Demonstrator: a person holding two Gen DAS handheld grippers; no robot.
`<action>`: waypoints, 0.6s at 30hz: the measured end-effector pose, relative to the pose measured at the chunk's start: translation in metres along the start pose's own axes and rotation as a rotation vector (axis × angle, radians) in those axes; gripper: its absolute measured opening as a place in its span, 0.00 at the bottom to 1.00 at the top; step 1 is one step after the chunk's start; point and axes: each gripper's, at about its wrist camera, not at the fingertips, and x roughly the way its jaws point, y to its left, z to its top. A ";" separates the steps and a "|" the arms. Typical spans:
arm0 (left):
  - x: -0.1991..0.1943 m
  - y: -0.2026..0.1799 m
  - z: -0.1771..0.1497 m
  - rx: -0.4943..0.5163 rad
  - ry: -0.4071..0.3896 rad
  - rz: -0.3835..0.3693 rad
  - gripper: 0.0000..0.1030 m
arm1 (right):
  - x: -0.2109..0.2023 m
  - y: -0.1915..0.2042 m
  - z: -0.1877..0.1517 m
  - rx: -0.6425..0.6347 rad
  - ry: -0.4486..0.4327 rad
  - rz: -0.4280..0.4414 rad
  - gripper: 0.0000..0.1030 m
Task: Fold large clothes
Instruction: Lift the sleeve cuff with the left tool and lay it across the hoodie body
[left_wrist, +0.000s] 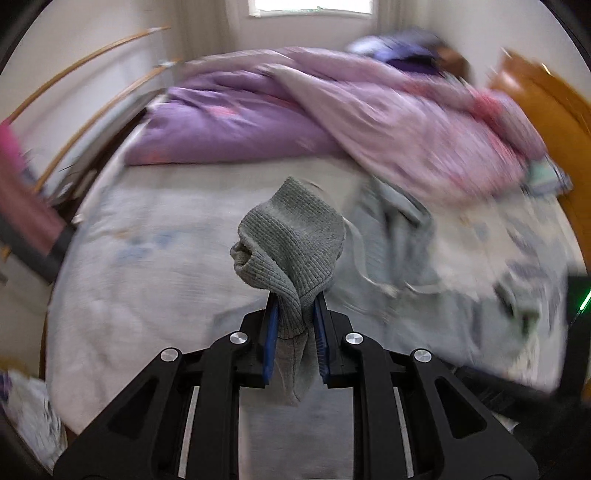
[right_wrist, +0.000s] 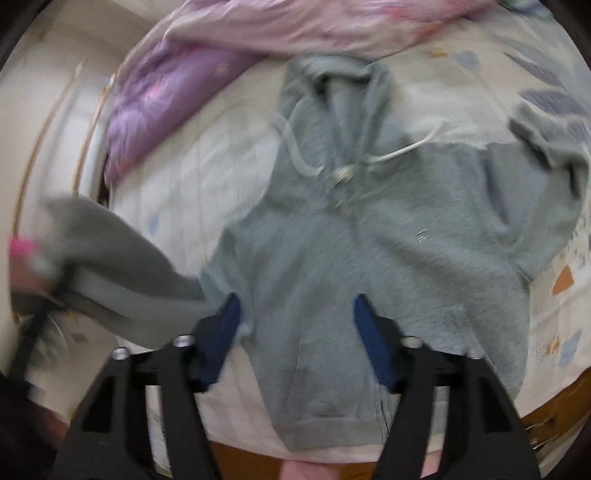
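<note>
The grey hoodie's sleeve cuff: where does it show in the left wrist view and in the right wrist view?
Left wrist view: the ribbed sleeve cuff stands at centre, clamped between the left gripper pads.
Right wrist view: the same sleeve runs lifted toward the left edge; its cuff end is blurred there. The right gripper is open above the hoodie body.
Shared landmark: the purple duvet.

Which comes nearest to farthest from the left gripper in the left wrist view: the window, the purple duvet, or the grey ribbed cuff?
1. Grey ribbed cuff: clamped between the left gripper fingers, sticking up just ahead.
2. Purple duvet: heaped across the bed's far side, left of centre.
3. Window: on the back wall, top centre.
</note>
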 end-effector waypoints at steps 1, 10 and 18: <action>0.011 -0.016 -0.006 0.024 0.014 -0.015 0.17 | -0.006 -0.008 0.007 0.006 0.001 0.012 0.61; 0.063 -0.113 -0.055 0.282 0.080 -0.047 0.17 | 0.011 -0.037 0.070 0.064 0.288 0.144 0.77; 0.060 -0.113 -0.056 0.328 0.074 -0.096 0.20 | 0.040 -0.011 0.075 0.073 0.393 0.218 0.20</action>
